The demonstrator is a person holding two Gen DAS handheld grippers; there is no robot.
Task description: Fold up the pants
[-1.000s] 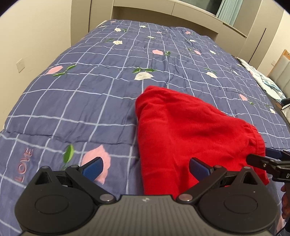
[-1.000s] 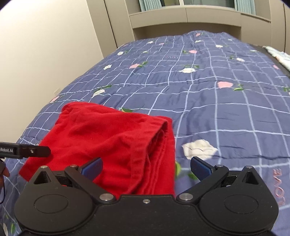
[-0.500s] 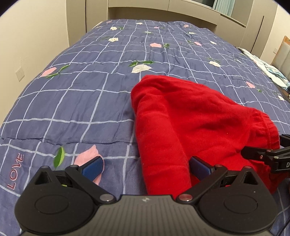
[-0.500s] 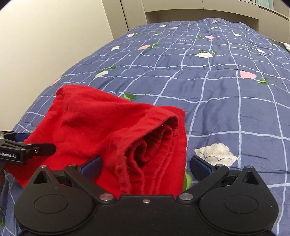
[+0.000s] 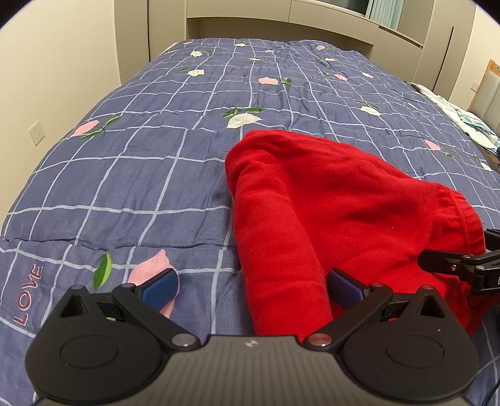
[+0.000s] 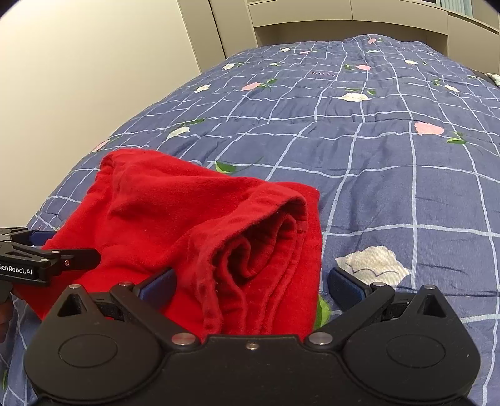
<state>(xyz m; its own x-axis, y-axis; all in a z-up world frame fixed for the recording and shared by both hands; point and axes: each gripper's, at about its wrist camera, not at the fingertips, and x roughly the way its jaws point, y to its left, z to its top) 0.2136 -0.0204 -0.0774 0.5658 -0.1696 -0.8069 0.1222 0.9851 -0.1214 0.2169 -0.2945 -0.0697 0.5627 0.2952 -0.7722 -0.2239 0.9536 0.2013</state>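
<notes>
A wide bed is covered by a blue-grey quilted bedspread (image 5: 162, 175) printed with a pale grid and pink and white flowers, and it fills both wrist views up to the beige built-in cupboards (image 5: 312, 28) behind it. On the near part of this bedspread, the folded red fleece pants (image 5: 328, 212) are laid in a thick, rumpled bundle, with the stacked layers and a seamed edge seen end-on in the right wrist view (image 6: 237, 250). The black left gripper (image 5: 251, 285) is held wide open at the left end of the bundle: its right blue pad (image 5: 345, 285) is pressed against the red cloth, while its left blue pad (image 5: 159, 285) is kept over the bedspread, apart from the pants. Nothing is clamped by it. The black right gripper (image 6: 250, 287) is likewise spread wide, with the layered end of the pants lying between its blue pads (image 6: 343, 287); the cloth is straddled but not pinched.
</notes>
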